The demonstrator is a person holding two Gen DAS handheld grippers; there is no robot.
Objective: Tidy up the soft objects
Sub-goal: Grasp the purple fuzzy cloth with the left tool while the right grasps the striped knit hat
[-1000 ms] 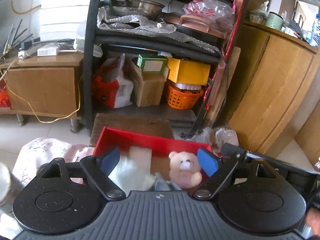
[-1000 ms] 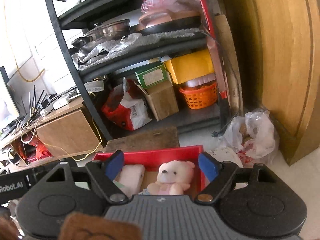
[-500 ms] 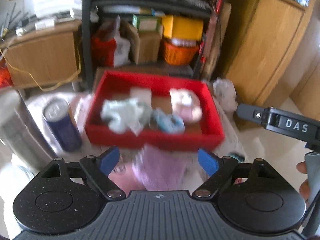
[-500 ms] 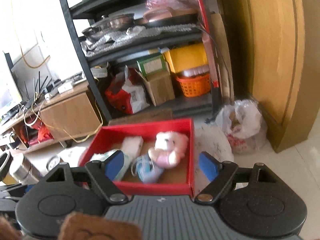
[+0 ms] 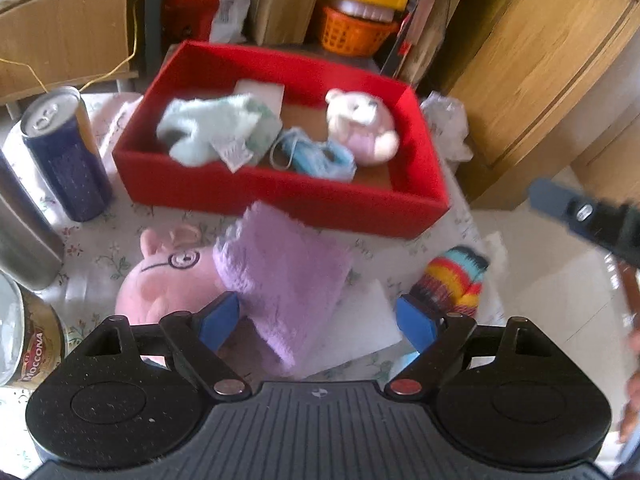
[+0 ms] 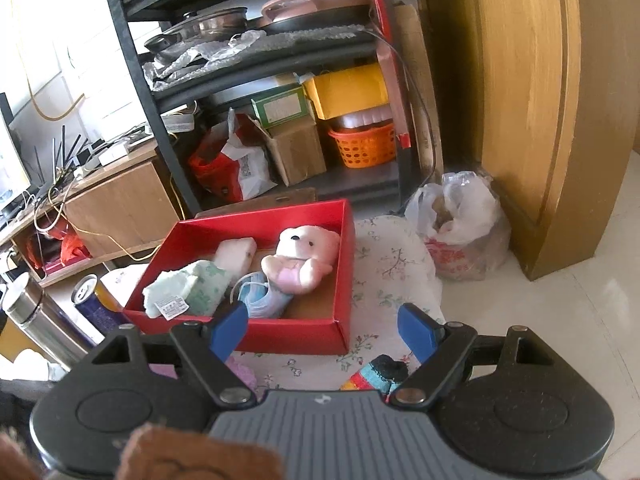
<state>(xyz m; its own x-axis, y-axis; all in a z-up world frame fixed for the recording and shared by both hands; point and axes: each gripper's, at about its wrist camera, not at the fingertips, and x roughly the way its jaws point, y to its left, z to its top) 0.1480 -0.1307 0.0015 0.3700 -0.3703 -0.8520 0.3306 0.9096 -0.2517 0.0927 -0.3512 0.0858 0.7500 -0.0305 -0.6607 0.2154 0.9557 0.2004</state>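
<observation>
A red box (image 5: 280, 200) on the flowered tablecloth holds a mint cloth (image 5: 216, 128), a white sponge (image 5: 260, 94), a blue face mask (image 5: 316, 156) and a pink teddy bear (image 5: 360, 124). In front of the box lie a purple fluffy cloth (image 5: 284, 272), a pink pig plush (image 5: 164, 276) and a rainbow-striped sock (image 5: 456, 276). My left gripper (image 5: 316, 322) hangs open over the purple cloth, its pads apart from it. My right gripper (image 6: 322, 328) is open and empty, nearer than the red box (image 6: 280, 336) and above the sock (image 6: 380, 372).
A blue can (image 5: 60, 152), a steel flask (image 5: 20, 236) and a coffee jar (image 5: 28, 344) stand at the table's left. A white sheet (image 5: 360, 328) lies under the purple cloth. A black shelf rack (image 6: 160, 128), a wooden cabinet (image 6: 520, 120) and a plastic bag (image 6: 460, 232) are behind.
The left gripper has tipped down and sunk toward the table, bringing the purple cloth and pig plush into view. The right gripper has drawn back, showing the whole box. Neither gripper's jaws have moved.
</observation>
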